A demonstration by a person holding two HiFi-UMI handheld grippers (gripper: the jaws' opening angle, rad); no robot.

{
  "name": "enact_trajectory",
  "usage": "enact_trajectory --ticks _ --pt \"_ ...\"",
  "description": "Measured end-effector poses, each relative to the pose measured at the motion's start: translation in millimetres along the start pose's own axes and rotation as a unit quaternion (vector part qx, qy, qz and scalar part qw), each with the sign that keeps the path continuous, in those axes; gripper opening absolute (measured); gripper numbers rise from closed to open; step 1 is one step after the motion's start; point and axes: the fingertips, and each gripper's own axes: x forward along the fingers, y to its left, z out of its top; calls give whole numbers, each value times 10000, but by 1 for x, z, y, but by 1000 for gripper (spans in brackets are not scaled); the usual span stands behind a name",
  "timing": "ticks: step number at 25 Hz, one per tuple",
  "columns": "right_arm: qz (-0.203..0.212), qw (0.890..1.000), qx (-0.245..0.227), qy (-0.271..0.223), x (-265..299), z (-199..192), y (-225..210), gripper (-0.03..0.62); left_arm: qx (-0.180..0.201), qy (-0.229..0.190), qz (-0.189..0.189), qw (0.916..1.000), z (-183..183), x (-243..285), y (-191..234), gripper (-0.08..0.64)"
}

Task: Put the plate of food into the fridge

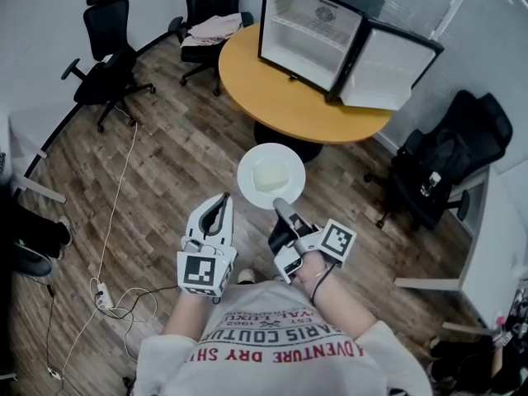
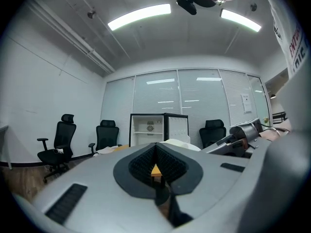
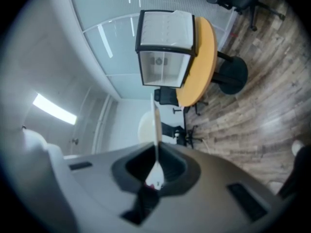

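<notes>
A white plate (image 1: 271,176) with pale food on it hangs level above the wooden floor, and my right gripper (image 1: 281,206) is shut on its near rim. In the right gripper view the plate (image 3: 156,123) shows edge-on between the jaws of the right gripper (image 3: 156,152). My left gripper (image 1: 221,198) floats to the plate's left, shut and holding nothing; its pads (image 2: 146,161) meet at the tip. Ahead, the small black fridge (image 1: 309,35) stands with its door (image 1: 388,68) swung wide on a round orange table (image 1: 280,97). The left gripper view also catches the fridge (image 2: 148,128) straight ahead.
Black office chairs (image 1: 107,48) stand at the far left, and another (image 1: 210,27), with cloth on its seat, is behind the table. A dark chair with a bag (image 1: 445,163) and a white desk (image 1: 503,238) sit to the right. A cable and power strip (image 1: 103,295) lie on the floor at left.
</notes>
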Motion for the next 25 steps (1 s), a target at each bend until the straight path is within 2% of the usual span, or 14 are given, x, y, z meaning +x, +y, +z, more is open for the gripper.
enact_trajectory --ticks 5,10,14,20,25 --pt "-59 9999 52 -105 31 -27 1 38 -93 29 -61 9999 -2 -10 44 26" --pt "-85 9999 48 -84 48 -33 0 38 15 55 -29 10000 -8 -9 67 26" --pt "-174 9998 71 19 66 -38 -5 38 -82 136 58 9999 -16 -5 85 26" --pt "-344 9993 43 147 100 -22 -15 38 -162 173 185 9995 -24 21 107 26" --pt "-291 9991 99 277 142 13 -13 38 -184 240 322 9990 -26 67 127 26"
